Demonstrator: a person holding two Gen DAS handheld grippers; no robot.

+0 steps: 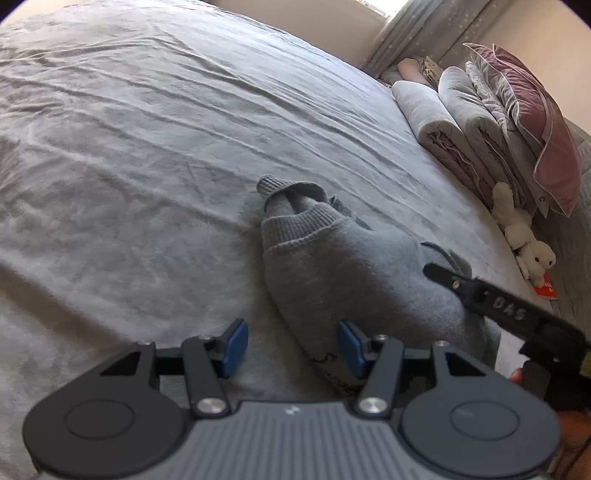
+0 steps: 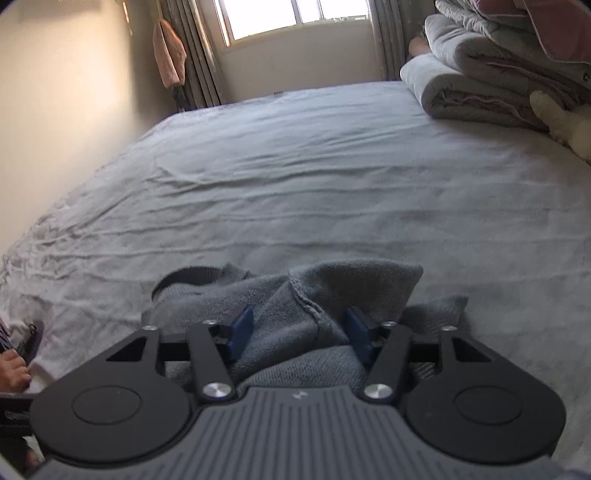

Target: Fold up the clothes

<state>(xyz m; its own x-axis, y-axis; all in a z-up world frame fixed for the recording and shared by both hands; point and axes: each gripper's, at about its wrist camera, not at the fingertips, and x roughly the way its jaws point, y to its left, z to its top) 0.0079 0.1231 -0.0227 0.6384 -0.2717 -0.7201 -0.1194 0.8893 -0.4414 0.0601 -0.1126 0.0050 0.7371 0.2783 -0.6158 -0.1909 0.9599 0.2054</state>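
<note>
Grey fleece, a sweatshirt (image 1: 343,266), lies bunched on the bed (image 1: 147,147) in front of me, its ribbed cuff (image 1: 291,225) pointing away across the wrinkled grey sheet. My left gripper (image 1: 291,345) hovers over the near edge of the garment with its blue fingers (image 1: 236,347) spread; one finger is over bare sheet, the other over the cloth, and neither presses on anything. My right gripper (image 2: 299,332) sits low over the same sweatshirt (image 2: 295,295), fingers (image 2: 242,326) apart with a raised fold of the fleece standing between them. The fabric fills the gap, but the pads are not squeezing it. From the left wrist view the right gripper's black finger shows reaching in from the right, its tip over the garment's far side. Folded quilts (image 1: 461,122) are stacked along the head of the bed beneath a pink pillow (image 1: 532,118), and a white plush toy (image 1: 524,232) lies just beside them. A window (image 2: 291,18) lights the far wall.
</note>
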